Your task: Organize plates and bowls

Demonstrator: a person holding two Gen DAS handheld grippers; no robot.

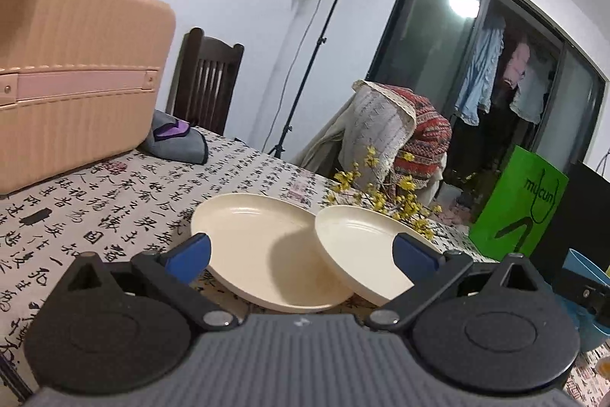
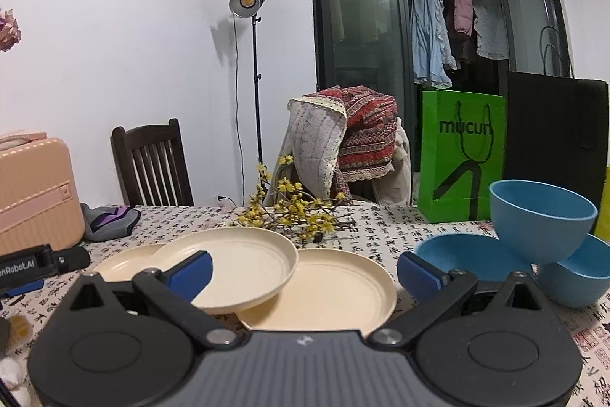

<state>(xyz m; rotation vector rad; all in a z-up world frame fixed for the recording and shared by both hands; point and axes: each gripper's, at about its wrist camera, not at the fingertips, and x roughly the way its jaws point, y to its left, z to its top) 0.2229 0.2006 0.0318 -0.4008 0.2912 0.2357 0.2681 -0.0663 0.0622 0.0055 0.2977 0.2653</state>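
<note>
The right wrist view shows three cream plates on the patterned tablecloth: a left plate (image 2: 122, 266), a right plate (image 2: 335, 288), and a middle plate (image 2: 240, 262) lying tilted across both. Three blue bowls sit at the right: a low bowl (image 2: 457, 250), another bowl (image 2: 583, 277), and a third bowl (image 2: 541, 216) perched on those two. My right gripper (image 2: 305, 271) hangs open in front of the plates, holding nothing. My left gripper (image 1: 301, 254) is open too, close before two overlapping cream plates (image 1: 251, 246) (image 1: 362, 246). A blue bowl (image 1: 583, 269) shows at the right edge.
A pink suitcase (image 1: 72, 79) stands on the table's left, with a grey and purple cloth (image 1: 179, 140) beside it. Yellow flower branches (image 2: 293, 212) lie behind the plates. A green bag (image 2: 457, 155) and a black bag (image 2: 553, 140) stand behind the bowls. Chairs and a lamp stand are beyond the table.
</note>
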